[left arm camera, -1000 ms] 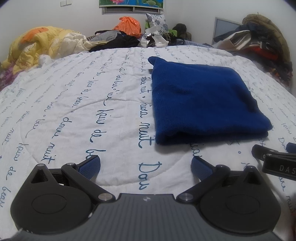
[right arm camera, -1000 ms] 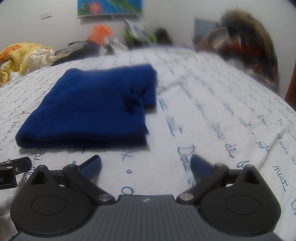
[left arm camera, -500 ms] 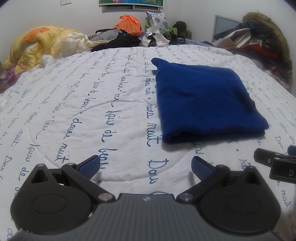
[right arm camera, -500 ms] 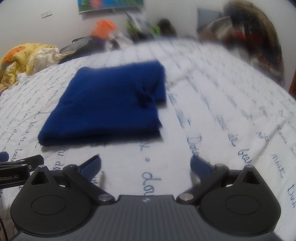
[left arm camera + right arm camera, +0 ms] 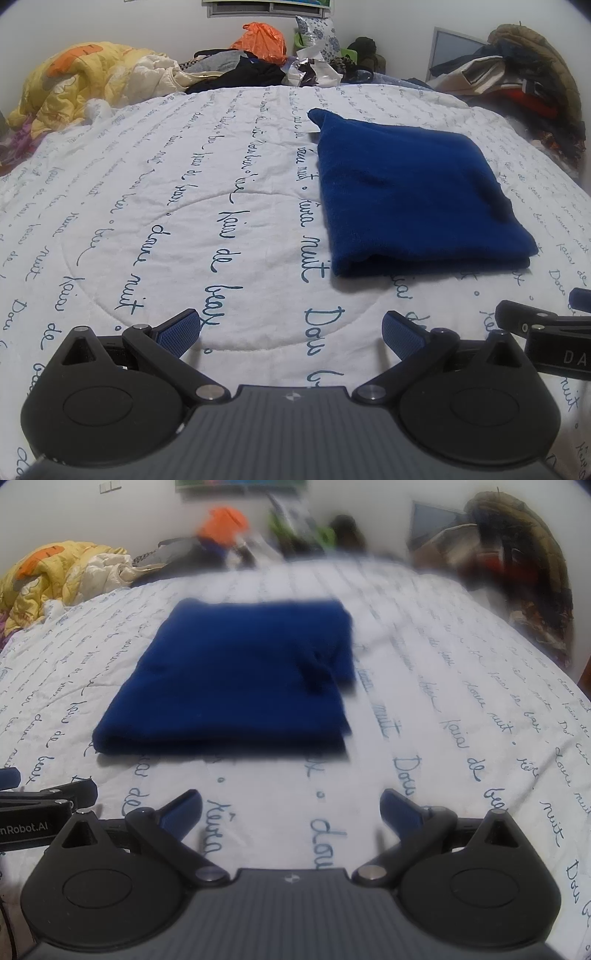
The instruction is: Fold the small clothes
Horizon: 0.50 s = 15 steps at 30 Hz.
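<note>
The blue garment point(image 5: 413, 195) lies folded flat on the bed point(image 5: 147, 221); left claw point(image 5: 291, 328) and right claw point(image 5: 291, 808) hover near it, spread wide, empty, apparently finished.

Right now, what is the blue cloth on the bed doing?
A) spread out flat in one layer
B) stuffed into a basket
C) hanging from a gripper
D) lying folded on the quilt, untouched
D: the blue cloth lies folded on the quilt, with both grippers open and short of it.
</note>
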Motion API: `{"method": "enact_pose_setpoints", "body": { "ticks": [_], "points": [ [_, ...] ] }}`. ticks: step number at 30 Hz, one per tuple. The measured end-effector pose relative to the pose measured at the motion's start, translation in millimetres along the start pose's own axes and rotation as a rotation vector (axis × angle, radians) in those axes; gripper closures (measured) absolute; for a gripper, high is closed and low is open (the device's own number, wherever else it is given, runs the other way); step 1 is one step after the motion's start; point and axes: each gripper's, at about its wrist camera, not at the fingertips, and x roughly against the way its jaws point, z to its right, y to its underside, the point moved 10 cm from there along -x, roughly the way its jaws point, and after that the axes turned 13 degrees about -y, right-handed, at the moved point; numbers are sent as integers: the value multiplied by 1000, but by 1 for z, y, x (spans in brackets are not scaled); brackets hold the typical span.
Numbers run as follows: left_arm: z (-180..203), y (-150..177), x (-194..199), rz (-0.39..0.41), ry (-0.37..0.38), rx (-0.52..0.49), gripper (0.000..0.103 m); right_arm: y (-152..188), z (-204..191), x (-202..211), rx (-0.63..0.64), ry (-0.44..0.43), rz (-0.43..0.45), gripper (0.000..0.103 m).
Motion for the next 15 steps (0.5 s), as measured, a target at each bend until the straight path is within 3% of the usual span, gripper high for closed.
{"method": "enact_pose_setpoints", "body": {
  "ticks": [15],
  "points": [
    [6, 1, 1, 3, 6, -25, 0, 3, 9, 0, -24, 6, -5, 0]
  ]
}}
